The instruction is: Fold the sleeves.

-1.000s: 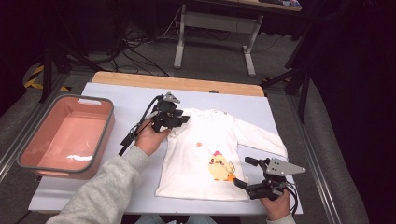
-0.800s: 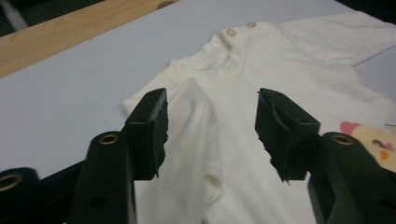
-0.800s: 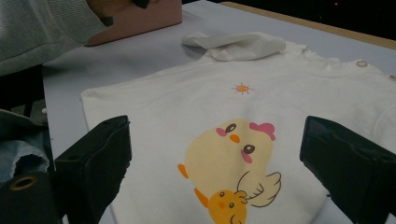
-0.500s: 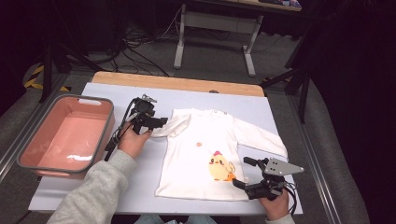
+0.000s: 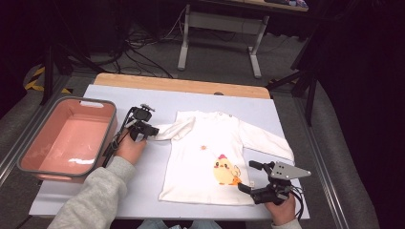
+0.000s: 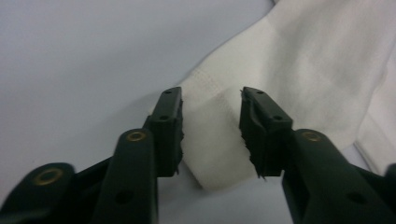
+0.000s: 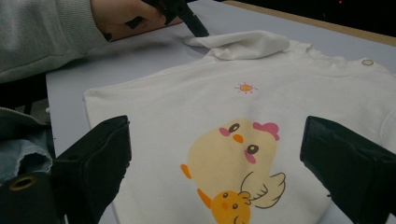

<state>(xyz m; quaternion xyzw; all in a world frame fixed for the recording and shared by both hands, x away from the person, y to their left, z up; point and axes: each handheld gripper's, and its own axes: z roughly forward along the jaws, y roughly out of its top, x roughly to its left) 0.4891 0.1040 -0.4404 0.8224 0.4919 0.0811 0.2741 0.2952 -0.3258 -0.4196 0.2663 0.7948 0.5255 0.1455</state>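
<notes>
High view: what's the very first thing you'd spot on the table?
A little white shirt lies flat in the middle of the table, with a yellow chick printed on its front. At its sleeve end, the left gripper has open fingers on either side of the cuff. A big pink tub sits at the table's left edge, and the right gripper rests open by the shirt's hem.

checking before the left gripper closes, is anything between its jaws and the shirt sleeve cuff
Nothing visible stands in the way. In the left gripper view the left gripper has its jaws open on either side of the sleeve cuff, which lies flat on the table cover with bare cloth in the gap. The pink tub sits well off to the side.
</notes>
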